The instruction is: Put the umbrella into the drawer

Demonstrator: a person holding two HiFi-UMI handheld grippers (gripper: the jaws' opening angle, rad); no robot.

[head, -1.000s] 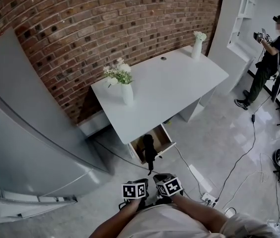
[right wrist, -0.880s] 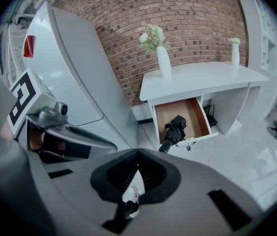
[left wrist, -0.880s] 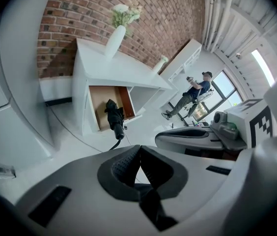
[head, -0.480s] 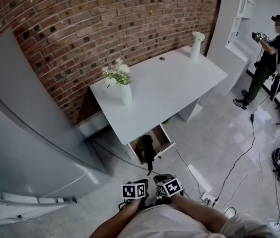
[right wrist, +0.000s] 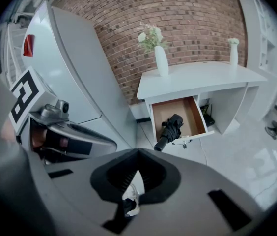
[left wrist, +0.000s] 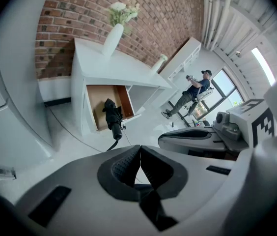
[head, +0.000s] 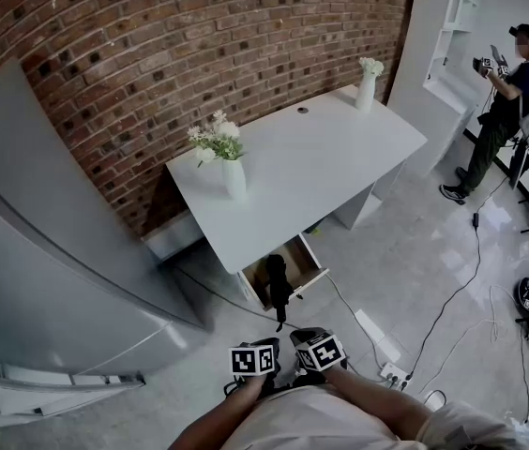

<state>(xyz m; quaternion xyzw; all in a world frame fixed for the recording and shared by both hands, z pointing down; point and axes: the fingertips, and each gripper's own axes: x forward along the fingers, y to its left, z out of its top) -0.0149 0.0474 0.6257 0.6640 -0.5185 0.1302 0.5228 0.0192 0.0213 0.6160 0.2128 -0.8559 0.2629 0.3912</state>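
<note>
At near left, the left gripper [left wrist: 139, 162] is pressed together, empty. Beyond it, the black umbrella [head: 278, 282] lies in the open drawer [head: 308, 258] under the white desk [head: 321, 167], its handle overhanging the front. Just right, the right gripper's [right wrist: 137, 167] 2 jaws meet, empty.

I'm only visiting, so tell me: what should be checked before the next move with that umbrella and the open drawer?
1. Drawer pulled open: ok.
2. Umbrella fully inside the drawer: not ok, its handle end sticks out over the front edge.
3. Left hand-held gripper free to work: ok, shut with nothing between its jaws.
4. Right hand-held gripper free to work: ok, shut and empty.
5. Grippers within reach of the drawer: not ok, both are well back from the desk.
6. Bystander clear of the desk: ok, stands far off to the right.
</note>
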